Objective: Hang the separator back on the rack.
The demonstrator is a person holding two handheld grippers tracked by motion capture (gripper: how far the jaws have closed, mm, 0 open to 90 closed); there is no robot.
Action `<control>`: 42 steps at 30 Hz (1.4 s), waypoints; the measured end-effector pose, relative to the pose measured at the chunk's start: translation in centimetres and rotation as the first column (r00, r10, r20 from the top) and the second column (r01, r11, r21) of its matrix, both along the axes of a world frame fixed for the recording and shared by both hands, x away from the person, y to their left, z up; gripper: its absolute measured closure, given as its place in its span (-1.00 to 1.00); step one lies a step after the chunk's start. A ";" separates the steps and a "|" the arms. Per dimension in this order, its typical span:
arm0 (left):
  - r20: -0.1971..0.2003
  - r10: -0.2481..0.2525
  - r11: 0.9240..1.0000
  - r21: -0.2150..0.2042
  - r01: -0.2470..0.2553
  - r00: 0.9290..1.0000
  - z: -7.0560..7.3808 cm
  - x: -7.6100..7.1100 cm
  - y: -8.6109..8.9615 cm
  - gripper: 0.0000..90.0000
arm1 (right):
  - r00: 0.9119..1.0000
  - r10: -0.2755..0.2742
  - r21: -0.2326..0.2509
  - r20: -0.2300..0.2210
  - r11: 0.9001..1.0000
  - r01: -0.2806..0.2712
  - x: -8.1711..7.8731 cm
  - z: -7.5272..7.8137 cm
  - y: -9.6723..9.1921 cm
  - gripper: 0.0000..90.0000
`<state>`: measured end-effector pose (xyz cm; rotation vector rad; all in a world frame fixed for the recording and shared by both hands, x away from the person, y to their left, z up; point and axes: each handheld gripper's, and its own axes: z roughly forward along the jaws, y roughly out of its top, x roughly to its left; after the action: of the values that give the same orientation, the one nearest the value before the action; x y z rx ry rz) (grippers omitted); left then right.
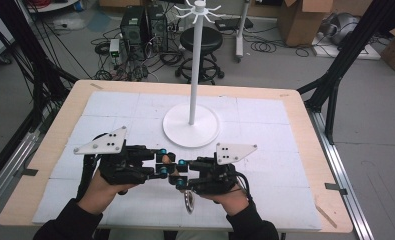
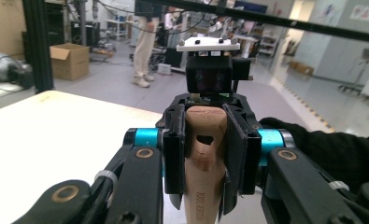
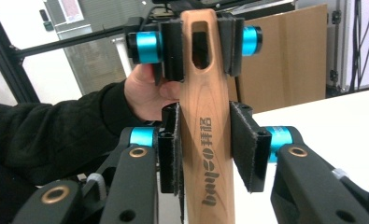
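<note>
Both my grippers share one wooden handle (image 3: 205, 135), just in front of the white stand (image 1: 191, 125).
Left gripper (image 1: 161, 162) is clamped on its slotted end; right gripper (image 1: 181, 172) has pads touching lower down.

Grey floor (image 1: 370, 150), black stool (image 1: 201, 40), cardboard boxes (image 1: 305, 20), tangled cables (image 1: 135, 67).
</note>
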<state>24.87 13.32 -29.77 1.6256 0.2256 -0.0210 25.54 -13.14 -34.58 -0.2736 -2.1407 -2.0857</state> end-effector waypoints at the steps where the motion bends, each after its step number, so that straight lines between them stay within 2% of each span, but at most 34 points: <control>1: 0.005 0.005 1.000 0.011 -0.005 1.000 0.2 0.0 -0.1 0.57 | 1.000 -0.003 -0.003 -0.001 1.000 0.003 0.0 0.0 0.0 0.40; 4: 0.019 0.014 0.999 0.037 -0.015 1.000 0.6 -0.1 -0.3 0.57 | 1.000 -0.013 -0.011 -0.018 1.000 0.013 0.1 -0.1 -0.1 0.29; 8: 0.021 0.036 0.998 0.041 -0.037 0.999 1.2 -0.1 0.0 0.57 | 0.999 -0.019 -0.030 -0.035 0.999 0.018 0.1 -0.1 -0.2 0.14; 10: 0.022 0.058 0.997 0.040 -0.059 0.998 1.5 0.0 0.2 0.57 | 0.999 -0.017 -0.032 -0.041 0.999 0.016 -0.1 -0.1 -0.2 0.06; 11: 0.024 0.071 0.997 0.040 -0.071 0.997 1.6 0.0 0.4 0.57 | 0.999 -0.026 -0.043 -0.044 0.999 0.024 -0.2 0.0 -0.2 -0.09; 13: 0.027 0.101 0.994 0.039 -0.102 0.995 2.0 0.0 0.7 0.57 | 0.998 -0.037 -0.050 -0.044 0.998 0.035 -0.2 0.0 -0.2 -0.16; 14: 0.032 0.116 0.992 0.042 -0.117 0.993 2.1 -0.1 0.9 0.57 | 0.998 -0.055 -0.064 -0.032 0.997 0.053 -0.3 0.1 -0.1 -0.25; 15: 0.032 0.125 0.991 0.041 -0.127 0.992 2.2 -0.1 0.9 0.57 | 0.995 -0.103 -0.092 -0.004 0.991 0.102 -0.6 0.1 -0.1 -0.44; 16: 0.032 0.143 0.989 0.038 -0.145 0.989 2.4 -0.2 1.1 0.57 | 0.995 -0.103 -0.092 -0.004 0.991 0.102 -0.6 0.1 -0.1 -0.44; 17: 0.034 0.159 0.986 0.037 -0.160 0.987 2.5 -0.2 1.2 0.57 | 0.985 -0.169 -0.118 0.042 0.978 0.173 -1.1 0.1 0.0 -0.63; 18: 0.033 0.173 0.984 0.032 -0.174 0.984 2.7 -0.2 1.2 0.57 | 0.985 -0.169 -0.118 0.042 0.978 0.173 -1.1 0.1 0.0 -0.63; 19: 0.031 0.189 0.981 0.033 -0.190 0.982 2.8 -0.3 1.3 0.57 | 0.978 -0.202 -0.127 0.054 0.970 0.207 -1.2 0.1 0.0 -0.68; 21: 0.033 0.217 0.975 0.037 -0.219 0.976 3.0 -0.3 1.2 0.57 | 0.965 -0.255 -0.135 0.060 0.956 0.261 -1.6 0.1 0.1 -0.67; 26: 0.024 0.266 0.963 0.045 -0.266 0.964 3.0 -0.4 1.0 0.57 | 0.969 -0.233 -0.142 0.078 0.960 0.242 -1.8 -0.1 0.6 -0.65; 27: 0.021 0.272 0.961 0.043 -0.272 0.962 3.0 -0.5 0.9 0.57 | 0.967 -0.239 -0.142 0.083 0.958 0.249 -1.9 -0.1 0.8 -0.63; 31: 0.027 0.319 0.947 0.038 -0.320 0.947 3.0 -0.8 0.6 0.57 | 0.961 -0.253 -0.164 0.110 0.949 0.269 -2.1 -0.3 1.6 -0.46; 33: 0.033 0.331 0.943 0.039 -0.332 0.943 3.0 -0.9 0.4 0.57 | 0.952 -0.284 -0.159 0.114 0.941 0.300 -2.2 -0.3 2.0 -0.29; 34: 0.033 0.337 0.940 0.041 -0.338 0.941 3.0 -1.0 0.2 0.57 | 0.952 -0.284 -0.159 0.114 0.941 0.300 -2.2 -0.3 2.0 -0.29; 37: 0.034 0.343 0.938 0.034 -0.345 0.939 2.9 -1.3 -0.2 0.57 | 0.933 -0.324 -0.152 0.154 0.926 0.346 -2.5 -0.3 2.1 -0.12; 38: 0.035 0.345 0.938 0.033 -0.346 0.938 2.9 -1.4 -0.3 0.57 | 0.931 -0.325 -0.154 0.166 0.924 0.350 -2.6 -0.2 2.0 -0.07; 39: 0.035 0.348 0.936 0.032 -0.349 0.937 2.9 -1.5 -0.5 0.57 | 0.925 -0.334 -0.154 0.181 0.919 0.362 -2.6 -0.2 2.0 -0.02; 42: 0.043 0.362 0.931 0.033 -0.364 0.931 2.8 -1.7 -0.9 0.57 | 0.919 -0.342 -0.153 0.197 0.915 0.373 -2.8 -0.1 2.0 0.09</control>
<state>23.17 12.37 -26.93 1.6016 0.4995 0.2982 22.71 -11.14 -34.73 -0.5745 -2.5608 -2.1544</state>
